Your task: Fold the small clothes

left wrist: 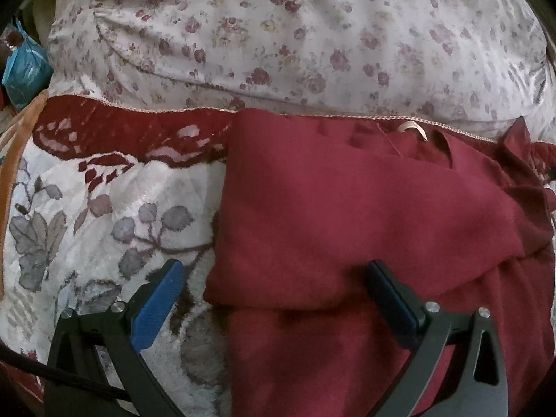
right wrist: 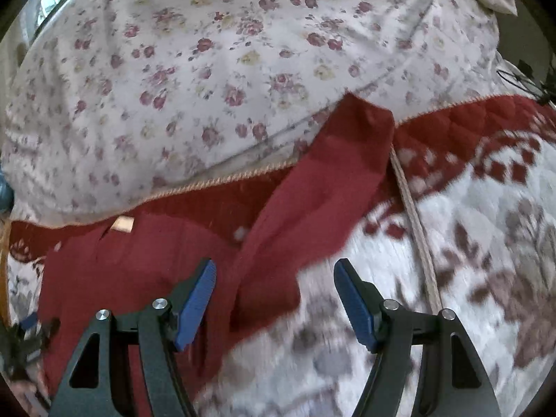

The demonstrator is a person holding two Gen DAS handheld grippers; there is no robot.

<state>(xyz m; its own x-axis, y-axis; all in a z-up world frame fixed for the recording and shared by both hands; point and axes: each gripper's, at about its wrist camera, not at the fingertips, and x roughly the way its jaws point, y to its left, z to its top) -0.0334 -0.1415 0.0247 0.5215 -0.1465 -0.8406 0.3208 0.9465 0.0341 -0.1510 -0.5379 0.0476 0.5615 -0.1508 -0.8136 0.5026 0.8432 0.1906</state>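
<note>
Your left gripper has its blue-padded fingers spread wide, nothing between them. The left finger hangs over the quilted blanket; the right finger sits over the dark red garment, near the lower edge of its folded-over flap. I cannot tell whether either finger touches the cloth.

Your right gripper also has its fingers parted and grips nothing. Its left finger is over the body of the red garment, its right finger over the blanket, and the garment's edge runs between them.

The garment lies on the bed, spread across the blanket's white floral field and its dark red border. In the left view one layer is folded over the rest, making a smooth panel with a straight left edge. A pale label shows at the neck, close to the blanket's stitched pink edge. In the right view a sleeve stretches diagonally away from the body, its cuff reaching onto the rose-print bedding beyond the blanket edge.

A thin pale rod or cord lies across the blanket just beside the sleeve. At the far left of the left view sits a blue plastic bag.
</note>
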